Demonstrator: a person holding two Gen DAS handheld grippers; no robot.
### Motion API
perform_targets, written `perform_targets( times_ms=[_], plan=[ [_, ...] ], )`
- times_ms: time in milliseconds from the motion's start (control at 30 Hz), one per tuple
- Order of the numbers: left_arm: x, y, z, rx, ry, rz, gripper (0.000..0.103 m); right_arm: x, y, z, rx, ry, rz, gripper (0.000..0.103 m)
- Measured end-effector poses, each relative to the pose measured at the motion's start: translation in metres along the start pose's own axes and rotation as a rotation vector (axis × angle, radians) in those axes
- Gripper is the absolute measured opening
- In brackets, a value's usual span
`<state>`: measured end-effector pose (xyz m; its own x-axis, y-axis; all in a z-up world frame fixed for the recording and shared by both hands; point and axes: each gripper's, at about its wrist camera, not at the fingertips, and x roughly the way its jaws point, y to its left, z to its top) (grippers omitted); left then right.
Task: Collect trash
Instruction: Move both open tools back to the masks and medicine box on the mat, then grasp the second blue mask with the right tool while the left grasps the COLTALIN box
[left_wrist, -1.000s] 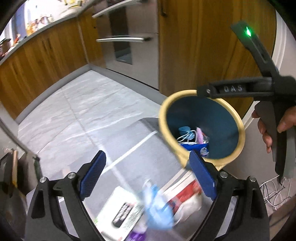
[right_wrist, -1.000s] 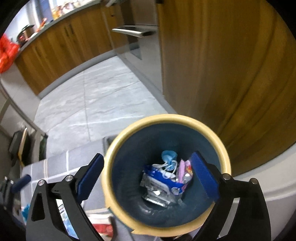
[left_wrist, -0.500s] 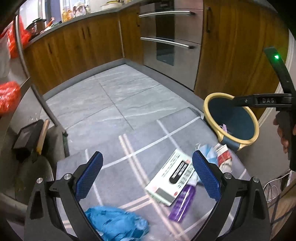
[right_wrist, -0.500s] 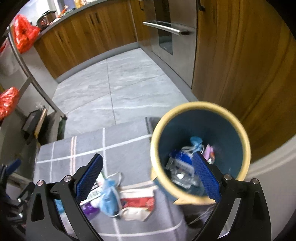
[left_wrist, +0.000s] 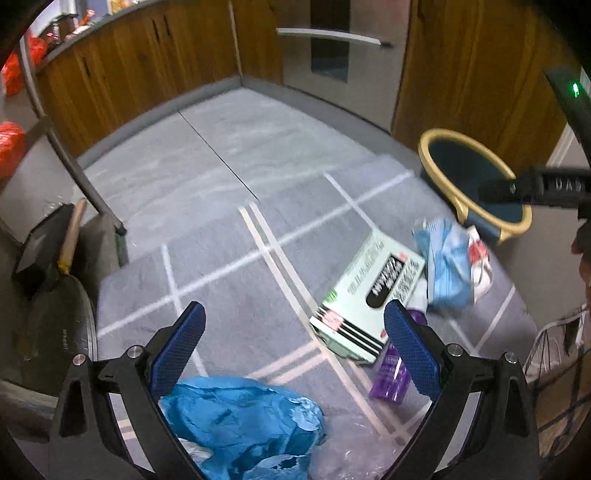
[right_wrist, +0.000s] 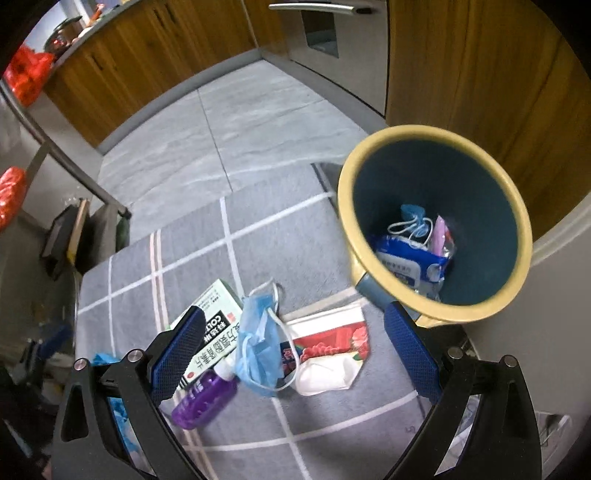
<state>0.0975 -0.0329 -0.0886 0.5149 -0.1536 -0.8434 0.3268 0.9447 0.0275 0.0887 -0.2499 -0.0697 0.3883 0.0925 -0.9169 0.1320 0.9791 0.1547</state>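
A blue bin with a yellow rim (right_wrist: 436, 221) stands at the rug's far right corner and holds a wipes pack and other trash; it also shows in the left wrist view (left_wrist: 476, 181). On the grey rug lie a green-white box (left_wrist: 369, 295), a blue face mask (right_wrist: 258, 350), a red-white packet (right_wrist: 328, 350), a purple bottle (right_wrist: 203, 398) and a crumpled blue bag (left_wrist: 240, 417). My left gripper (left_wrist: 295, 354) is open and empty just above the blue bag. My right gripper (right_wrist: 295, 350) is open and empty above the mask and packet.
Wooden cabinets (left_wrist: 129, 74) and a steel oven (left_wrist: 332, 55) line the far side of the grey tile floor. A metal rack leg (left_wrist: 74, 166) and dark items (left_wrist: 44, 251) stand at the left. White wires (left_wrist: 554, 339) lie at the right.
Both grippers have pulled back and down from the bin toward the rug. The left now hangs over the blue bag; the right has moved from over the bin to above the mask.
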Motion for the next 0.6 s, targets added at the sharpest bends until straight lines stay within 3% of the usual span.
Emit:
perform_targets(
  times_ms=[167,233,300,400,600],
  plan=[
    [0.017,-0.013,-0.004,0.052,0.05,-0.022,0.096,0.016,0.015,-0.004,-0.064,0.031,0.002,0.093],
    [0.023,-0.017,-0.004,0.067,0.061,-0.021,0.096,0.025,0.023,-0.008,-0.104,0.059,0.012,0.084],
    [0.03,-0.02,-0.005,0.076,0.077,-0.025,0.096,0.032,0.029,-0.011,-0.129,0.082,0.015,0.067],
    [0.042,-0.024,-0.007,0.085,0.105,-0.025,0.096,0.041,0.034,-0.013,-0.145,0.112,0.039,0.056],
    [0.058,-0.04,-0.009,0.156,0.141,-0.018,0.096,0.048,0.038,-0.015,-0.152,0.14,0.056,0.054]
  ],
)
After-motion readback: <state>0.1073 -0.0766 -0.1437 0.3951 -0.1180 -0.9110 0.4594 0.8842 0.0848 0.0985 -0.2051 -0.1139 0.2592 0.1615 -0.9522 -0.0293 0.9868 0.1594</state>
